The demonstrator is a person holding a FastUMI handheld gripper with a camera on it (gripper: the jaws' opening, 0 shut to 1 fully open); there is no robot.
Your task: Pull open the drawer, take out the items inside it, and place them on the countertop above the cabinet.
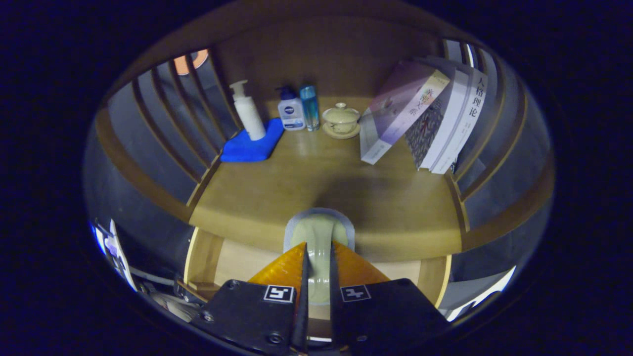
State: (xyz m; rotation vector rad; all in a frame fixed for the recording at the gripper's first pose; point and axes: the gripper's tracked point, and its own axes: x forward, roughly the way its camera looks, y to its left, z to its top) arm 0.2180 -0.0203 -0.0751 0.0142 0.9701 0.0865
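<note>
My gripper is shut on a pale green, spoon-like item with a grey-blue rim. Its rounded end sticks out ahead of the fingertips. It hangs over the front edge of the wooden countertop. Below that edge the drawer stands pulled open, and its light wooden floor shows on both sides of my fingers. Whatever else lies in the drawer is hidden behind the gripper body.
At the back of the countertop stand a white pump bottle on a blue cloth, a small lotion bottle, a clear blue bottle and a lidded tea bowl. Books lean at the back right. Slatted wooden sides close in the shelf.
</note>
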